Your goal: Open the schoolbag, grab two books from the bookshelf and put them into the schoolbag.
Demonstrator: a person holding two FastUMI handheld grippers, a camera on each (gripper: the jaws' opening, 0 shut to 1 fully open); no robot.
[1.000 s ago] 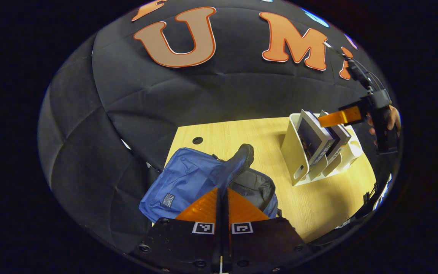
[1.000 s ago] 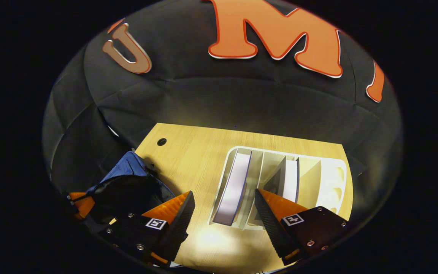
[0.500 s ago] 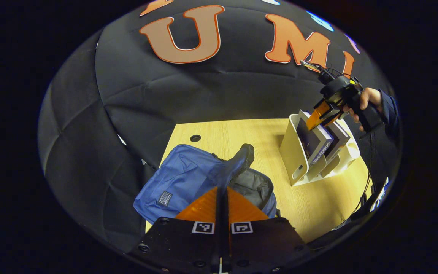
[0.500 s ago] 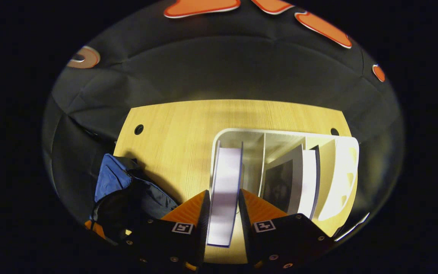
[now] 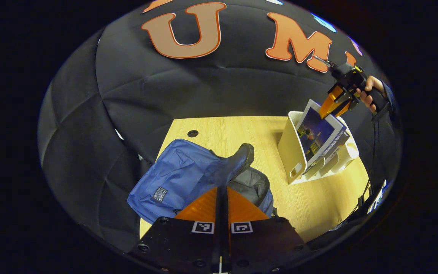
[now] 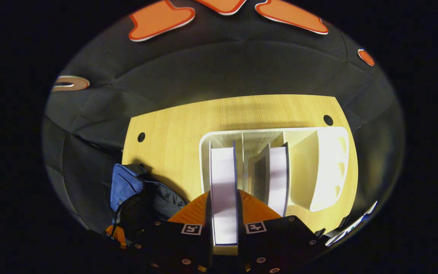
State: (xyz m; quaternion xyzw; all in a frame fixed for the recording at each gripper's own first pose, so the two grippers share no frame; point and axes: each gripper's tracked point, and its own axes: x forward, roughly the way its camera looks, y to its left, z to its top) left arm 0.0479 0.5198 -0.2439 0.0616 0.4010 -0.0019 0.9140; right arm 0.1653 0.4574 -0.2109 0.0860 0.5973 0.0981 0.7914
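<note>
Your right gripper (image 6: 223, 222) clamps the first book (image 6: 223, 190) — lift straight up till it clears the shelf (image 6: 329, 167); left gripper (image 5: 222, 205), fingers together, pinches the bag (image 5: 181, 179) rim — hold it wide.

From my left gripper (image 5: 222, 198), its closed fingers cover the near edge of the schoolbag (image 5: 173, 180), so I cannot see what they pinch. Inside its opening, contents are too dark to tell. Ahead of my right gripper (image 6: 224, 213), the first book (image 6: 223, 186) hides the bookshelf (image 6: 319, 167) slot floor; the second book's (image 6: 278, 177) cover is unreadable.
</note>
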